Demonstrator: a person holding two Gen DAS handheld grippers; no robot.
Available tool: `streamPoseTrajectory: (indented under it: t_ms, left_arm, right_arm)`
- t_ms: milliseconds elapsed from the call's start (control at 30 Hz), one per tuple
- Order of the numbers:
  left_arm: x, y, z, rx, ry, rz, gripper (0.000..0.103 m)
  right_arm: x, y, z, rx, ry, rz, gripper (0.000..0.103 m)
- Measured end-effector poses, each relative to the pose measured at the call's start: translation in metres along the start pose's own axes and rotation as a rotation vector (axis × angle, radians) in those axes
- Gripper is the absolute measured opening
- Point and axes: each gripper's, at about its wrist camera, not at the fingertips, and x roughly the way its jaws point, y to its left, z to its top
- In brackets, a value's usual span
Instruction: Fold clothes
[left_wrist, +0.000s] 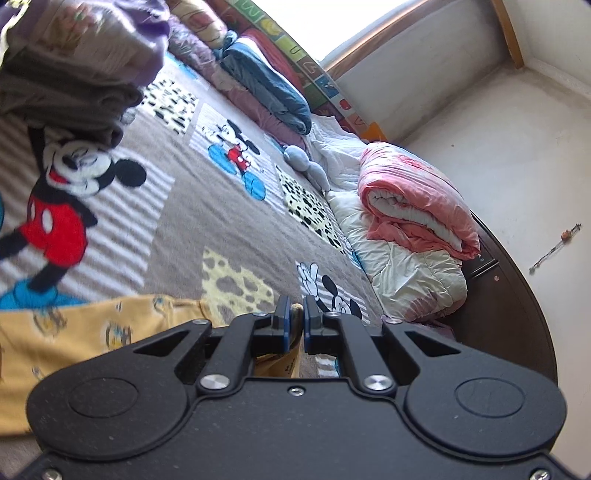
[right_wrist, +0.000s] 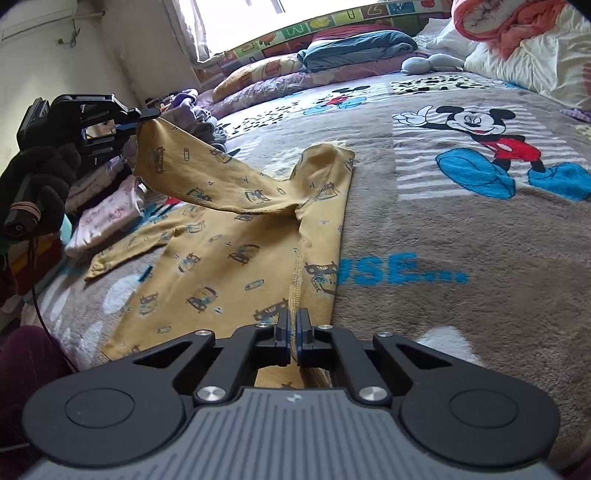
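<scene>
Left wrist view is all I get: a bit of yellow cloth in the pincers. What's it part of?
Observer: A yellow printed top; the left gripper holds its sleeve end up off the blanket.
Operator: And the other pincer?
Observer: The right gripper is shut on the top's near edge, low on the bed.
Operator: Who's holding the left one?
Observer: A hand in a black fuzzy glove.
</scene>
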Motion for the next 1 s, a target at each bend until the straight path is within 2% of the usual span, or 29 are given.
streamPoseTrajectory:
  t_ms: [267,500,733,833,900,1000]
  left_arm:
    - [0.002,-0.010,0.018,0.055,-0.007,0.005,0.004]
    - [0.001,-0.009,0.023,0.072,-0.011,0.008,0.004]
    - [0.004,0.005,0.018,0.057,-0.010,0.043,0.004]
    - [0.005,0.012,0.015,0.052,-0.006,0.064,0.004]
    - [0.005,0.017,0.012,0.056,-0.001,0.079,0.004]
    - [0.004,0.023,0.010,0.056,0.003,0.090,0.004]
  right_arm:
    - [0.007,-0.001,0.006,0.134,0.003,0.111,0.005]
    - [0.020,0.015,0.005,0.102,0.030,0.113,0.005]
    - [0.035,0.025,-0.002,0.079,0.051,0.122,0.006]
    - [0.034,0.024,-0.004,0.096,0.042,0.142,0.018]
    - [0.020,0.020,-0.002,0.092,-0.008,0.144,0.030]
    - [-0.007,0.004,-0.001,0.097,-0.097,0.097,0.033]
